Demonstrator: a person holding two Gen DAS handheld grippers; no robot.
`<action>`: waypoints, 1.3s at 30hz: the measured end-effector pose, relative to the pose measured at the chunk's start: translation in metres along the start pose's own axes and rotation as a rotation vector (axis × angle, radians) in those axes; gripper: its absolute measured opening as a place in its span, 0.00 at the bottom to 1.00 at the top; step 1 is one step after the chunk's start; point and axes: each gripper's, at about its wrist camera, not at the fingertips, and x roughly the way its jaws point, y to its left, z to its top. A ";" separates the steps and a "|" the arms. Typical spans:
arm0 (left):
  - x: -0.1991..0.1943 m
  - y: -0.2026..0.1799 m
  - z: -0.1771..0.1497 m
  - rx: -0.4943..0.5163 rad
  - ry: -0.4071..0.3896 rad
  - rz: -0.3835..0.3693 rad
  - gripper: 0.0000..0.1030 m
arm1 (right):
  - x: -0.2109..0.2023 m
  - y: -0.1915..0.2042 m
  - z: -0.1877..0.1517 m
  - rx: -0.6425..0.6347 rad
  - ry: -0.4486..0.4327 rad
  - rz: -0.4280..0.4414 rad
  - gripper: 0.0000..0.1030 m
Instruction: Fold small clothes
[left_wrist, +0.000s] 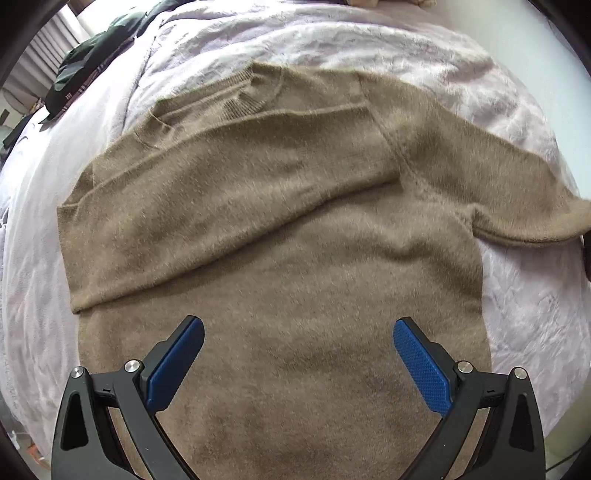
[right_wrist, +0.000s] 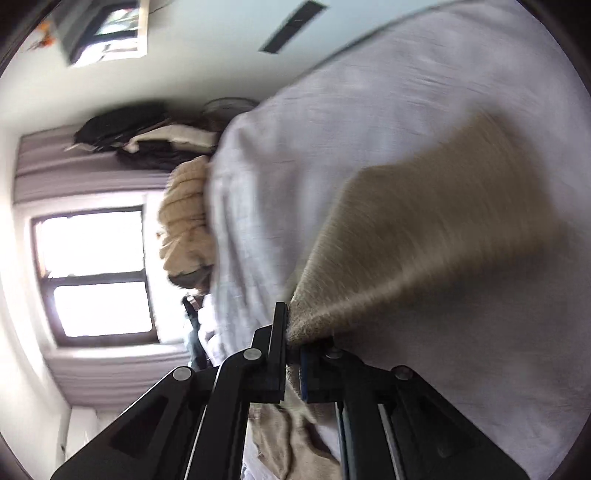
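This is a bedroom in a home. A bed (left_wrist: 461, 66) covered by a pale lilac plush blanket (left_wrist: 229, 40) fills most of the left wrist view, with dark clothes (left_wrist: 85, 70) heaped at its far edge. The tilted, motion-blurred right wrist view shows a window (right_wrist: 98, 275) framed by greyish curtains (right_wrist: 85, 166), white walls, a cream knitted garment (right_wrist: 186, 218) and what may be a framed picture (right_wrist: 107, 29).

The sweater (left_wrist: 280, 236) was plain tan-brown on a pale lilac blanket (left_wrist: 424, 59). The left gripper (left_wrist: 298, 334) was black with blue cross-hatched pads (left_wrist: 421, 365). A cream, seemingly ribbed garment (right_wrist: 186, 218) appeared blurred.
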 end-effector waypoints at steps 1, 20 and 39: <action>0.001 0.005 0.002 0.000 -0.010 -0.003 1.00 | 0.001 0.007 0.000 -0.022 0.008 0.019 0.06; 0.003 0.155 0.010 -0.229 -0.120 0.012 1.00 | 0.243 0.178 -0.256 -0.870 0.742 -0.057 0.05; 0.051 0.230 0.018 -0.422 -0.167 -0.514 1.00 | 0.281 0.112 -0.251 -0.587 0.618 -0.189 0.07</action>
